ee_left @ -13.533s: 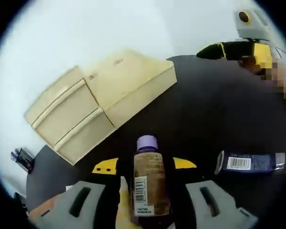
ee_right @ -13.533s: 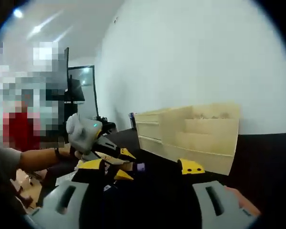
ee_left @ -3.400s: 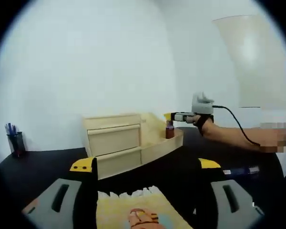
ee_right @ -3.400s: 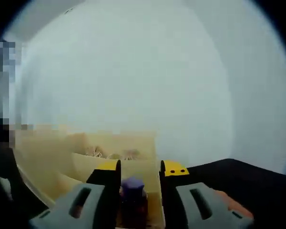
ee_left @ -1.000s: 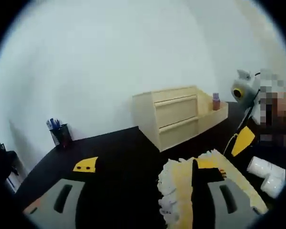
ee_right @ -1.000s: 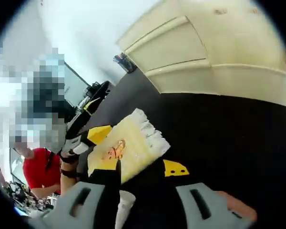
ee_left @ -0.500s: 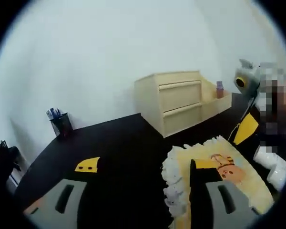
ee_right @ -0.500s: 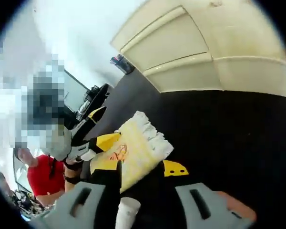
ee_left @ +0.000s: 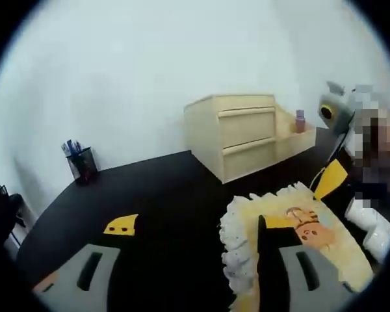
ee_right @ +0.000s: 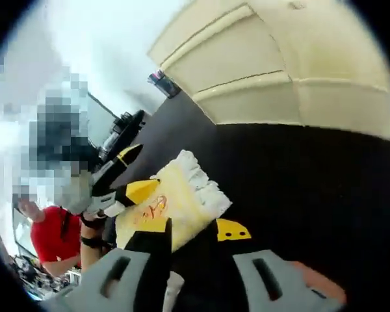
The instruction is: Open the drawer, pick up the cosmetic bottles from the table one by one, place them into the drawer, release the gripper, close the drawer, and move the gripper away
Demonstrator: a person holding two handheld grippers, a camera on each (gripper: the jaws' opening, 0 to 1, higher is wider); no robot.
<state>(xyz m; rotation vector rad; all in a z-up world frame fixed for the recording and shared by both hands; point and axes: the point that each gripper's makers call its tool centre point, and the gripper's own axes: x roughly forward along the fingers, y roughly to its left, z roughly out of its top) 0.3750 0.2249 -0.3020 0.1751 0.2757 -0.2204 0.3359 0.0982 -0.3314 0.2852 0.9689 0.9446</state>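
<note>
A pale wooden drawer chest point(ee_left: 237, 130) stands at the back of the black table, also seen in the right gripper view point(ee_right: 247, 58). Its lower drawer point(ee_left: 292, 140) is pulled out, and a brown bottle with a purple cap point(ee_left: 299, 121) stands upright in it. White bottles point(ee_left: 367, 227) lie on the table at the right. My left gripper point(ee_left: 196, 225) is open, its right jaw over a frilled yellow cloth point(ee_left: 325, 240). My right gripper point(ee_right: 192, 229) hovers open over that cloth point(ee_right: 175, 198), with a white bottle point(ee_right: 171, 286) low by its left jaw.
A pen cup point(ee_left: 82, 164) stands at the table's far left. The right gripper point(ee_left: 329, 180) hangs at the right of the left gripper view. The left gripper point(ee_right: 138, 170) shows left of the cloth. A person in a red shirt point(ee_right: 49, 237) is beyond the table edge.
The purple-capped bottle went from my left gripper on the table to my right gripper and into the drawer, where it was let go. In the last second both grippers barely moved.
</note>
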